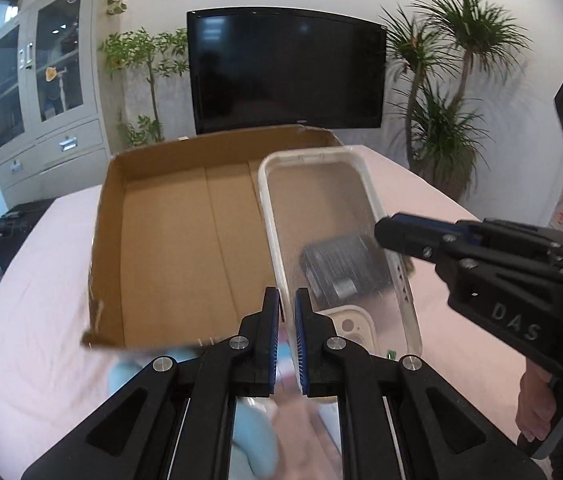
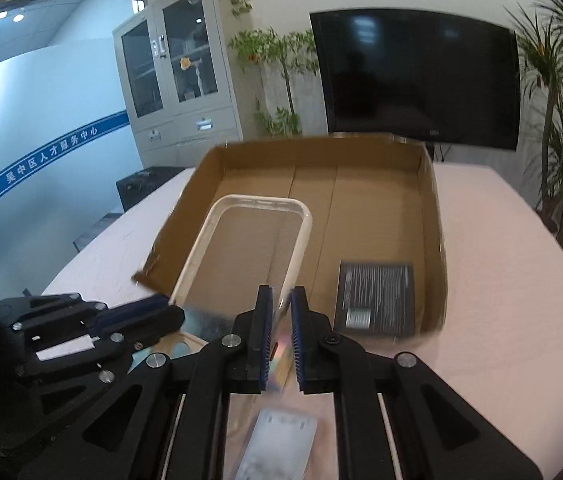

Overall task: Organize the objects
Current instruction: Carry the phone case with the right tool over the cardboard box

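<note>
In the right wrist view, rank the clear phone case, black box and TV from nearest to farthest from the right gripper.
1. Clear phone case: between the right gripper's fingers.
2. Black box: just right, inside the cardboard tray.
3. TV: on the far wall.

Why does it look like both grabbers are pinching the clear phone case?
Touching. In the left wrist view, the left gripper clamps the phone case edge; in the right wrist view, the right gripper pinches its other side.
</note>
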Action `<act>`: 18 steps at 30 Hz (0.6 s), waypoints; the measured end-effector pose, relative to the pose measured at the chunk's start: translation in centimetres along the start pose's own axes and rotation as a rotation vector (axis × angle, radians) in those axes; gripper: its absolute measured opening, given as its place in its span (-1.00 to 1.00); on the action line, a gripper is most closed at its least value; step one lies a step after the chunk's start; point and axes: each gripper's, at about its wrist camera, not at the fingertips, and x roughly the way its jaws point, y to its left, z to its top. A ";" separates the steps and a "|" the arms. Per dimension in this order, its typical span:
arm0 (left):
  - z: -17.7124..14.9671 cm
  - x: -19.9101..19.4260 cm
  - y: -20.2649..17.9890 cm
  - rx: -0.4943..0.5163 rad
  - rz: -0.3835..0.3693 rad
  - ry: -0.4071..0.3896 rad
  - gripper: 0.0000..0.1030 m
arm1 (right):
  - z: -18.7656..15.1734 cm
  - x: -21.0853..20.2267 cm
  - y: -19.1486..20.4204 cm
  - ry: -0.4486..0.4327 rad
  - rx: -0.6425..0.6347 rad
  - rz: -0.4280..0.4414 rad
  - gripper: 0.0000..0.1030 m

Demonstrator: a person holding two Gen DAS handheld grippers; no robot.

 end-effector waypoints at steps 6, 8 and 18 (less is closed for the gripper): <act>3.3 3.8 2.1 -0.019 0.023 0.005 -0.87 | 2.7 3.4 0.4 -0.028 -0.054 -0.015 -0.85; 4.1 5.5 3.1 -0.037 0.023 0.016 -0.87 | 3.1 4.9 0.5 -0.026 -0.068 -0.021 -0.85; 4.4 16.1 5.8 -0.082 0.061 0.135 -0.87 | 3.7 12.9 -1.4 0.037 -0.074 -0.057 -0.86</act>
